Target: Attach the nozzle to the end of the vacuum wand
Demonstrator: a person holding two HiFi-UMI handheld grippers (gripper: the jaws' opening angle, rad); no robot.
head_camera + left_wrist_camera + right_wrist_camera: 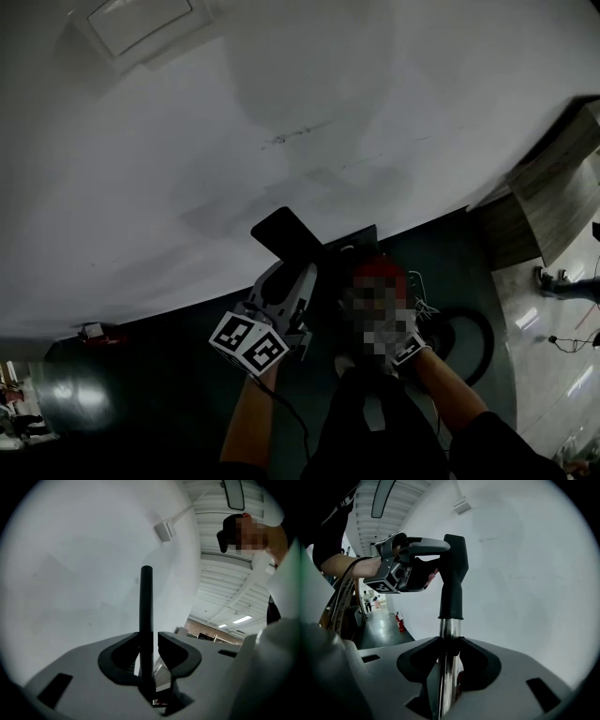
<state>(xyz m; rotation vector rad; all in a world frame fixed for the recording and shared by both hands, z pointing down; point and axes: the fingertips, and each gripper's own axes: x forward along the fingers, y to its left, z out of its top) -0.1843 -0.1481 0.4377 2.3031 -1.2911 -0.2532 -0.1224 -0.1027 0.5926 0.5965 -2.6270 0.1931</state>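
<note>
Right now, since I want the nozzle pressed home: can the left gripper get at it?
Probably yes: the nozzle stands between the left gripper's jaws, a slim gap at one pad, nothing blocking. The right gripper grips the wand lower down.

A white wall (281,141) is seen across the head view from 9 to 2 o'clock, with a pale box (141,23) mounted on it at 11 o'clock. A dark floor (159,375) is met at 7 o'clock. A wooden panel (553,178) is placed at 3 o'clock. In the left gripper view, lit strip lights (241,619) are hung under a ribbed ceiling (225,583) at 3 o'clock.
</note>
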